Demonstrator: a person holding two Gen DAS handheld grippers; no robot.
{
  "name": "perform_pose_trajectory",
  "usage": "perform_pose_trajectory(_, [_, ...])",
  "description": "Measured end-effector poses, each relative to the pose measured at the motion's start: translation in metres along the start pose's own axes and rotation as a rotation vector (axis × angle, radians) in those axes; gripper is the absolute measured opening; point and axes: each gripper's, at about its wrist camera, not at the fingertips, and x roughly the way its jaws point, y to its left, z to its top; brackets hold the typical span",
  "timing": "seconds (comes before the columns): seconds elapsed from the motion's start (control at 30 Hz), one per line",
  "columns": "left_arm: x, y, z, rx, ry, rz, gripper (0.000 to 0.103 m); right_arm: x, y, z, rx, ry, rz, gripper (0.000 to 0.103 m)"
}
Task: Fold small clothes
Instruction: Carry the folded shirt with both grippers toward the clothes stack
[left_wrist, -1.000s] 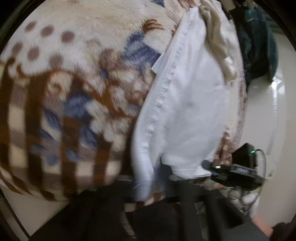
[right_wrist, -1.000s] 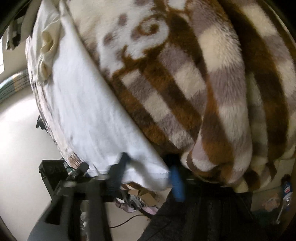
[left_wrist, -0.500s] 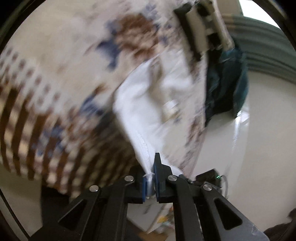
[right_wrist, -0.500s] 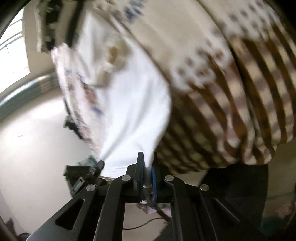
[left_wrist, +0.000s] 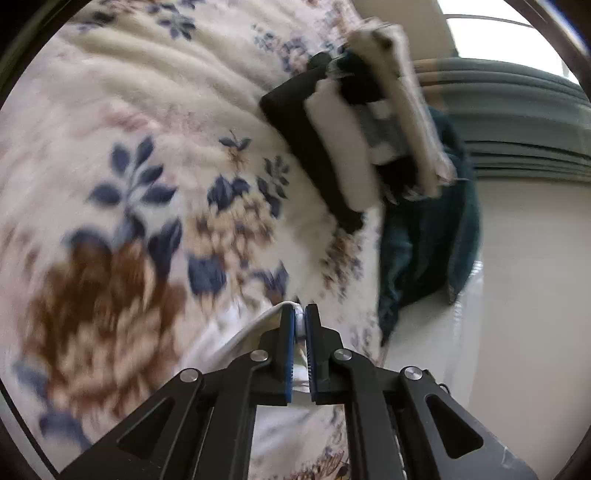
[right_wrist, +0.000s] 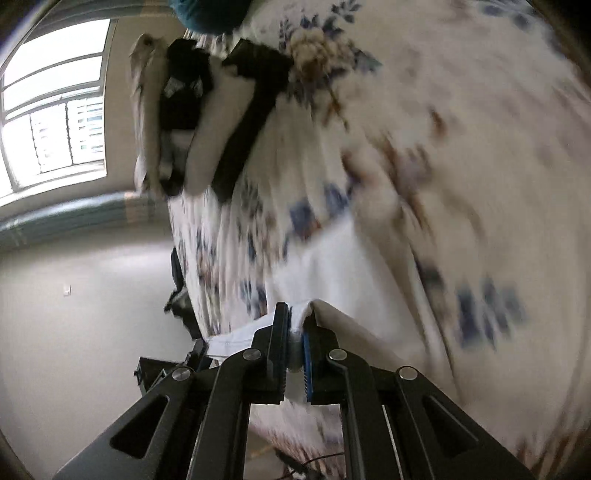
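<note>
Since 1 second ago both views have swung from the striped part of the blanket (left_wrist: 155, 122) to its flowered part. 1 white garment (right_wrist: 332, 266) lies on it, its edge pinched by 2 grippers: left gripper (left_wrist: 300, 320) and right gripper (right_wrist: 298, 325), jaws pressed together on cloth. 1 stack of folded clothes (left_wrist: 354, 122) sits beyond.

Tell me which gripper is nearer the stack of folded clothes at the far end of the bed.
Cannot tell: the left gripper and right gripper both sit well short of the folded stack, each clamping the white garment.
</note>
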Motion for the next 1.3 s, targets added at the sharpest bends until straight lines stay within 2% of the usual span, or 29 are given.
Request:
perform_pose_trajectory(0.03, [0.010, 0.003, 0.013, -0.026, 0.018, 0.004, 0.010, 0.012, 0.002, 0.019, 0.016, 0.011, 0.004, 0.007])
perform_pose_trajectory(0.07, [0.013, 0.004, 0.018, -0.039, 0.027, 0.010, 0.025, 0.019, 0.005, 0.035, 0.023, 0.015, -0.009, 0.009])
perform_pose_trajectory(0.1, [0.010, 0.005, 0.020, -0.040, 0.023, 0.014, 0.051, 0.022, 0.005, 0.041, 0.026, 0.014, -0.018, 0.011])
perform_pose_trajectory(0.13, [0.004, 0.003, 0.020, -0.019, 0.000, 0.009, 0.060, 0.022, 0.007, 0.050, 0.029, 0.016, -0.034, 0.027])
perform_pose_trajectory(0.17, [-0.002, 0.001, 0.018, 0.003, -0.014, 0.013, 0.063, 0.022, 0.007, 0.052, 0.023, 0.000, -0.040, 0.038])
perform_pose_trajectory(0.2, [-0.007, -0.001, 0.015, 0.023, -0.015, 0.029, 0.063, 0.019, 0.008, 0.053, 0.011, -0.017, -0.043, 0.055])
perform_pose_trajectory(0.23, [-0.010, -0.002, 0.011, 0.049, -0.016, 0.052, 0.063, 0.010, 0.009, 0.050, -0.018, -0.041, -0.054, 0.059])
perform_pose_trajectory(0.33, [-0.006, -0.001, 0.001, 0.122, 0.001, 0.170, 0.063, -0.009, 0.009, 0.038, -0.114, -0.052, -0.157, 0.059])
perform_pose_trajectory(0.4, [0.008, 0.003, -0.003, 0.156, 0.035, 0.250, 0.063, -0.003, 0.004, 0.037, -0.162, -0.031, -0.227, 0.059])
perform_pose_trajectory(0.47, [0.028, 0.012, -0.003, 0.153, 0.072, 0.316, 0.063, 0.004, -0.005, 0.038, -0.181, 0.002, -0.259, 0.059])
perform_pose_trajectory(0.57, [0.055, 0.016, 0.001, 0.156, 0.110, 0.331, 0.063, 0.025, -0.014, 0.048, -0.176, 0.045, -0.274, 0.059])
perform_pose_trajectory(0.63, [0.070, 0.009, 0.004, 0.195, 0.112, 0.317, 0.060, 0.039, -0.014, 0.058, -0.171, 0.063, -0.254, 0.059])
perform_pose_trajectory(0.67, [0.074, 0.003, 0.005, 0.228, 0.101, 0.319, 0.031, 0.042, -0.013, 0.061, -0.169, 0.065, -0.245, 0.059])
perform_pose_trajectory(0.7, [0.079, -0.003, 0.006, 0.259, 0.099, 0.316, 0.003, 0.048, -0.012, 0.065, -0.166, 0.065, -0.231, 0.045])
perform_pose_trajectory(0.73, [0.082, -0.008, 0.007, 0.284, 0.102, 0.306, 0.002, 0.053, -0.010, 0.067, -0.172, 0.066, -0.243, 0.012])
perform_pose_trajectory(0.77, [0.081, -0.011, 0.008, 0.302, 0.092, 0.306, 0.002, 0.054, -0.007, 0.069, -0.184, 0.052, -0.270, 0.009])
perform_pose_trajectory(0.87, [0.078, -0.007, 0.015, 0.303, 0.116, 0.296, 0.004, 0.046, -0.005, 0.074, -0.180, -0.025, -0.269, 0.005])
perform_pose_trajectory(0.93, [0.072, 0.000, 0.023, 0.279, 0.156, 0.309, 0.011, 0.043, -0.010, 0.076, -0.154, -0.042, -0.287, 0.005])
perform_pose_trajectory(0.97, [0.065, 0.003, 0.023, 0.267, 0.164, 0.302, 0.026, 0.045, -0.011, 0.076, -0.152, -0.029, -0.304, 0.005])
perform_pose_trajectory(1.0, [0.053, 0.008, 0.022, 0.254, 0.160, 0.288, 0.048, 0.049, -0.013, 0.076, -0.142, 0.006, -0.320, 0.006])
perform_pose_trajectory(1.03, [0.040, 0.012, 0.020, 0.242, 0.154, 0.273, 0.058, 0.048, -0.014, 0.076, -0.127, 0.023, -0.324, 0.009])
perform_pose_trajectory(1.07, [0.028, 0.018, 0.014, 0.230, 0.156, 0.242, 0.065, 0.046, -0.014, 0.074, -0.116, 0.038, -0.320, 0.013])
perform_pose_trajectory(1.1, [0.019, 0.023, 0.009, 0.219, 0.167, 0.220, 0.065, 0.041, -0.014, 0.071, -0.114, 0.049, -0.305, 0.031])
perform_pose_trajectory(1.13, [0.013, 0.031, 0.001, 0.203, 0.189, 0.199, 0.065, 0.032, -0.015, 0.066, -0.114, 0.050, -0.286, 0.058])
perform_pose_trajectory(1.2, [0.013, 0.043, -0.011, 0.176, 0.234, 0.166, 0.066, 0.019, -0.019, 0.054, -0.114, 0.050, -0.251, 0.068])
perform_pose_trajectory(1.3, [0.033, 0.061, -0.029, 0.142, 0.318, 0.126, 0.068, 0.023, -0.033, 0.035, -0.108, 0.119, -0.239, 0.068])
